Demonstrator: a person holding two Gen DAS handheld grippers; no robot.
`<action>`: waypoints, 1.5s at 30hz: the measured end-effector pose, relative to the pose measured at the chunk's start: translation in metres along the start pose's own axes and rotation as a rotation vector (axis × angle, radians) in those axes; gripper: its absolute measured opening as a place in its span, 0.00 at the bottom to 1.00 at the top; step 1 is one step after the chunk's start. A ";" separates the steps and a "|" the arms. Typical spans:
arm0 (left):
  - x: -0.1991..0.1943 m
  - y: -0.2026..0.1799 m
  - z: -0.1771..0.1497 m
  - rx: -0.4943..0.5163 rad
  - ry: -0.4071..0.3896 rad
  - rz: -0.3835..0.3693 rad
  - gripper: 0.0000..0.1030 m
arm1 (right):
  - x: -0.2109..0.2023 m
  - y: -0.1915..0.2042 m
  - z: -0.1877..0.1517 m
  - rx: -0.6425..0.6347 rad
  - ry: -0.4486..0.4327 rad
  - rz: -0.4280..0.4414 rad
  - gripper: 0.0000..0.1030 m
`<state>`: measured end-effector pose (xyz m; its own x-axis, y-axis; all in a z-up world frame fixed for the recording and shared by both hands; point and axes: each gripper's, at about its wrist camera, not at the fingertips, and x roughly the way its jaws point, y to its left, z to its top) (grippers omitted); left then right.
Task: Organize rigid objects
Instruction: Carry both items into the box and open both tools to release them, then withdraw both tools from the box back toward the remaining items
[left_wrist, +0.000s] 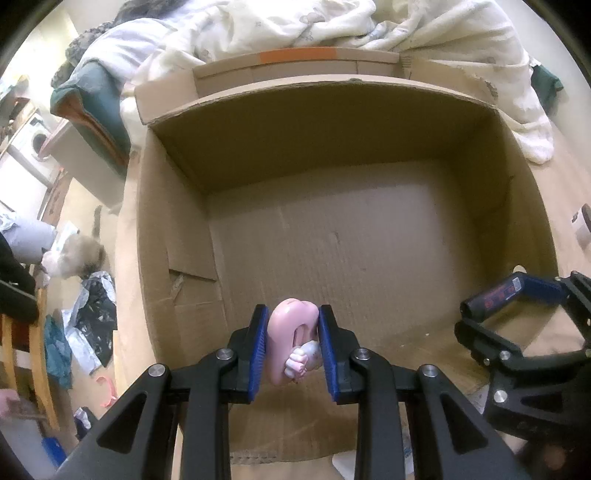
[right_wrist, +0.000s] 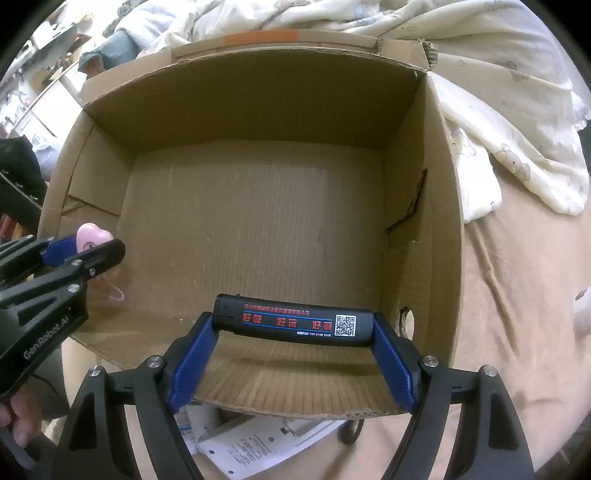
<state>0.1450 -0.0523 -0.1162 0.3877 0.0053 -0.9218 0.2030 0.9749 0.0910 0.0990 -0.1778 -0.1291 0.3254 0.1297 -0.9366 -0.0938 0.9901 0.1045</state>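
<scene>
An open cardboard box (left_wrist: 528, 229) (right_wrist: 439, 206) lies on the bed with nothing on its floor. My left gripper (left_wrist: 291, 345) hangs over the box's near left part, shut on a small pink heart-shaped toy (left_wrist: 286, 332) with a white figure on it. The right wrist view shows that toy (right_wrist: 90, 236) between the left gripper's (right_wrist: 86, 245) blue pads. My right gripper (right_wrist: 295, 325) is over the box's near edge, shut lengthwise on a black lighter (right_wrist: 295, 319) with red print and a QR code. In the left wrist view the lighter (left_wrist: 506, 293) shows at the right.
Rumpled cream bedding (right_wrist: 509, 122) lies behind and right of the box on a tan sheet (right_wrist: 524, 295). Papers (right_wrist: 255, 443) lie under the box's near edge. Clutter, plastic bags (left_wrist: 92, 317) and a wooden chair (left_wrist: 26, 339) are on the floor at the left.
</scene>
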 end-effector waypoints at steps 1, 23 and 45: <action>0.000 0.001 0.000 -0.007 0.003 -0.007 0.25 | -0.001 -0.001 0.000 0.007 -0.005 0.008 0.85; -0.025 0.008 0.002 -0.055 -0.039 0.014 0.69 | -0.027 -0.013 0.005 0.056 -0.117 0.050 1.00; -0.034 0.009 0.004 -0.059 -0.068 0.025 0.69 | -0.047 -0.022 0.006 0.054 -0.192 0.031 1.00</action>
<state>0.1372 -0.0445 -0.0831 0.4528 0.0169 -0.8915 0.1400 0.9861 0.0898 0.0914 -0.2054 -0.0851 0.4970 0.1632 -0.8522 -0.0577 0.9862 0.1552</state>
